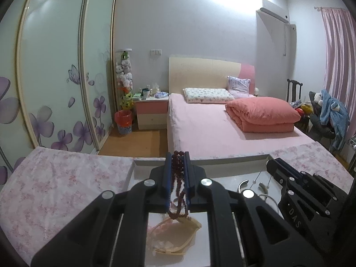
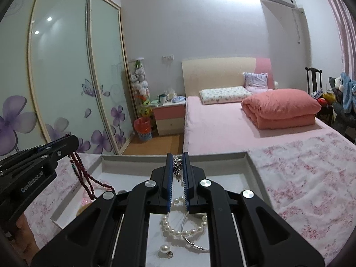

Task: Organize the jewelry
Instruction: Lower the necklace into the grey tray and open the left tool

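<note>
1. Far left, wardrobe doors (image 1: 60, 84) of frosted glass printed with purple flowers fill the wall.
2. In front lies a floral pink cloth (image 1: 62, 178), covering the surface around a shallow white tray (image 2: 251, 162).
3. The left gripper (image 1: 178, 155) hangs over the tray's left part, its jaws closed tight on a dark red bead strand (image 1: 178, 184). The strand loops above the fingertips and dangles below them in several strands.
4. Under that strand, on the tray floor, rests a pale cream bangle (image 1: 175, 238); a small silver ring shows just behind the beads.
5. A bedside table (image 1: 152, 111) and a red waste bin (image 1: 123, 120) stand between wardrobe and bed.
6. The right gripper (image 2: 178, 158) hangs over the tray's middle, jaws closed on a sparkly silver chain (image 2: 177, 166) that pokes out above the tips and hangs down between the fingers.
7. Beneath it in the tray lie a white pearl bracelet (image 2: 180, 229), a thin silver bangle (image 2: 195, 244) crossing it, and a single pearl earring (image 2: 165, 249).
8. Right of centre, a pink bed (image 1: 207, 129) carries a folded coral quilt (image 1: 262, 115).
</note>
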{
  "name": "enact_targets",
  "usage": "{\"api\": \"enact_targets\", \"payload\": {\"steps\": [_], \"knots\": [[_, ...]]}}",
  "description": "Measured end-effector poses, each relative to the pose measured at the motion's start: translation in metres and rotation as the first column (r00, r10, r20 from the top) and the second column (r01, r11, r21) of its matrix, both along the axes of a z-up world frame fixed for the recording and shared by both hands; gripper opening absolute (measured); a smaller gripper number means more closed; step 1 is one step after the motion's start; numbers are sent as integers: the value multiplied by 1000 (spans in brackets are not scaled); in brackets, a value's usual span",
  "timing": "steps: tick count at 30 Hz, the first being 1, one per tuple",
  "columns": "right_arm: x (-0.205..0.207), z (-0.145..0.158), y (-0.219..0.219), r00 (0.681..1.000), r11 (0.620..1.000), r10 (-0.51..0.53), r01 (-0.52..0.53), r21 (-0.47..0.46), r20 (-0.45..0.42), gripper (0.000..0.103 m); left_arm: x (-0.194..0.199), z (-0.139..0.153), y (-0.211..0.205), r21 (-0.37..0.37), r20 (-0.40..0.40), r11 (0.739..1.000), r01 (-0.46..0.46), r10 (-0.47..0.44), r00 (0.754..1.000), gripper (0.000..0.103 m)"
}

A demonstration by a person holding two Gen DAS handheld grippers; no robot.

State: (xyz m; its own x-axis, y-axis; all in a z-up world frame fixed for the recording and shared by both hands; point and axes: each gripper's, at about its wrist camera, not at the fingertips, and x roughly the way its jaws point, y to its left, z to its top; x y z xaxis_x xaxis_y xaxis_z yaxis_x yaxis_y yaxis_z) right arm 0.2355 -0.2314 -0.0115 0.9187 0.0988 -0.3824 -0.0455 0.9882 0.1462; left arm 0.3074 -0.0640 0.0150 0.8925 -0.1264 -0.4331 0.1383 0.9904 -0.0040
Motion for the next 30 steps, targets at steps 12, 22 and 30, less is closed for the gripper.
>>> {"api": "enact_targets", "payload": {"steps": [12, 22, 30], "knots": [[7, -7, -4, 999, 999, 5, -3, 45, -51, 52, 10, -14, -4, -6, -42, 1000, 4, -5, 999, 21], [-7, 13, -18, 999, 999, -36, 36, 32, -8, 52, -9, 3, 31, -56, -22, 997, -52, 51, 998, 41], [-37, 28, -14, 999, 1000, -29, 29, 4, 19, 56, -46, 12, 48, -52, -1, 997, -56, 56, 998, 50]]}}
